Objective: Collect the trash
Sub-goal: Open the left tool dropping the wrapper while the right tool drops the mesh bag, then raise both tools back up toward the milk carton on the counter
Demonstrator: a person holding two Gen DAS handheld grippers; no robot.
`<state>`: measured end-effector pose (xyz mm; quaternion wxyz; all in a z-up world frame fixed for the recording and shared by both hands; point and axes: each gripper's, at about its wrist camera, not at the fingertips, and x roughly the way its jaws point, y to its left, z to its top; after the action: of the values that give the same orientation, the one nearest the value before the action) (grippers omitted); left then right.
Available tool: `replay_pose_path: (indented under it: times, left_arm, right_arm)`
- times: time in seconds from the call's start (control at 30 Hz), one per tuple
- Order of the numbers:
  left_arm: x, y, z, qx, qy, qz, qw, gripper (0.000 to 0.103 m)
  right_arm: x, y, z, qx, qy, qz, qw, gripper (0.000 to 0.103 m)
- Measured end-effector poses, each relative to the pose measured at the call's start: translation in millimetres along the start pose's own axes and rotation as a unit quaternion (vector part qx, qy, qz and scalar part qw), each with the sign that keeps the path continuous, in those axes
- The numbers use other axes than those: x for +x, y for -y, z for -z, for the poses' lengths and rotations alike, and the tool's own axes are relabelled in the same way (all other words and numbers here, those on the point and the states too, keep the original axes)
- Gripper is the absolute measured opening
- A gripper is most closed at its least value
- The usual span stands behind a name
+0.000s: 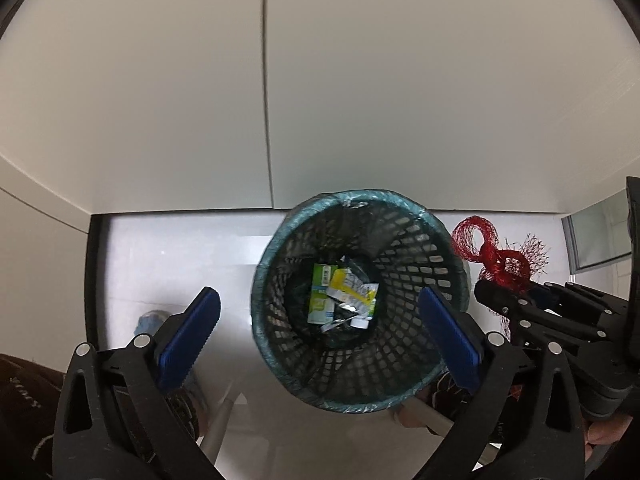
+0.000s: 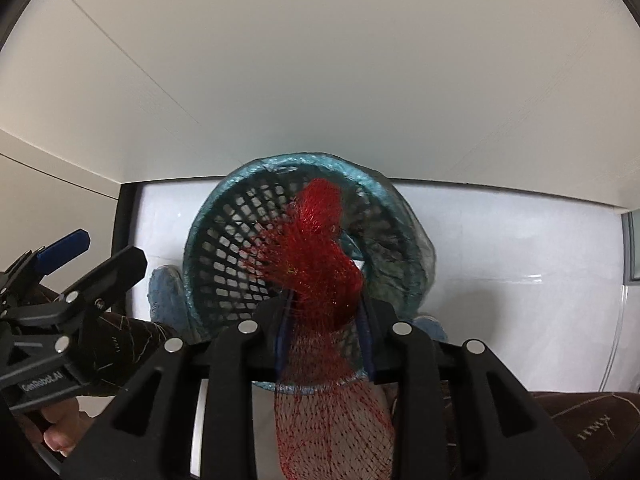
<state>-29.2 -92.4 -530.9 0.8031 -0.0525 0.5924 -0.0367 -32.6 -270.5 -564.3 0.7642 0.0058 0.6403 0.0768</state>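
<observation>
A dark mesh waste basket [image 1: 280, 280] with a teal liner stands on the pale floor against the wall. Wrappers and a green carton [image 1: 322, 296] lie at its bottom. My left gripper [image 1: 318, 324] hangs over the basket with its blue pads wide apart and nothing between them. A bunched red net bag [image 2: 316, 252] is clamped in my right gripper [image 2: 324, 312] just above the basket [image 2: 224, 248]. The net [image 1: 496, 256] also shows at the right of the left wrist view, with the right gripper [image 1: 516, 300] below it.
White wall panels [image 1: 360, 80] rise right behind the basket. A black vertical edge [image 1: 91, 280] bounds the floor on the left. A person's blue shoe [image 2: 166, 292] stands beside the basket, and dark trouser legs [image 2: 592, 420] fill the lower corners. A glass panel [image 1: 596, 236] sits far right.
</observation>
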Motion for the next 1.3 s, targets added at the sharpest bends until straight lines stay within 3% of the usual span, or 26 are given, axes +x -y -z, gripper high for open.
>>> replay_pose_path:
  times: [0.1,0.43,0.7,0.97,1.3]
  left_arm:
    - [-3.0,-4.4,0.7,-0.005,0.0,0.003,1.0,0.097]
    - [-4.6,-11.4,-0.5,-0.02,-0.001,0.007,0.9998,0.097]
    - [-23.4,-12.1,-4.9,-0.025,0.016,0.011,0.9995,0.097]
    - [-85.0,-13.0,-12.4,-0.018,0.061,0.012,0.9979,0.097]
    - [-198.8,-0.8,-26.1,0.007,0.132,0.015,0.9911,0.097]
  right_arm:
    - [4.7,-4.9,-0.8,-0.005,-0.004,-0.008,1.0,0.03]
    - [5.6,-11.6,-1.4,-0.012,-0.001,-0.028,1.0,0.06]
    - [-6.8,-5.9,-3.5,0.008,0.003,-0.008,1.0,0.067]
    - [-68.2,1.0,-1.1,0.02,0.049,0.011,0.999,0.079]
    - [-184.4,-20.1,-8.9,0.0,0.155,0.015,0.988,0.09]
